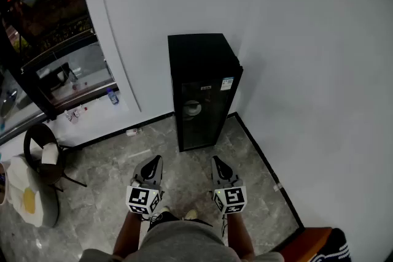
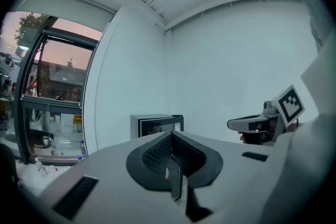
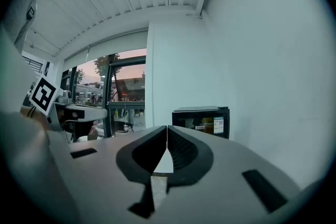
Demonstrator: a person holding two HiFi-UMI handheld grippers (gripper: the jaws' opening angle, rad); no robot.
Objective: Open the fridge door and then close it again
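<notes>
Facing the person, item one: fridge (image 1: 206, 92), a small black cabinet on the grey floor (image 1: 110, 169) in the corner where two white walls meet, with its dark door (image 1: 198, 116) shut and a label (image 1: 227, 83) at the upper corner. The task appears not yet begun, and the step in hand is the approach. To do it well, close the gap squarely and find the door's free edge before reaching, since no handle or hinge side can be made out from here. Then hook or pinch that edge with one gripper only and swing along the door's arc rather than tugging straight back, as so light a cabinet may slide. Item two: left gripper (image 1: 158, 160), held about level and well short of the fridge, its fingers (image 2: 155, 153) pressed together with nothing between them. Item three: right gripper (image 1: 216, 160), beside it and likewise aimed at the fridge, its fingers (image 3: 184, 152) also brought together, empty and touching nothing.
</notes>
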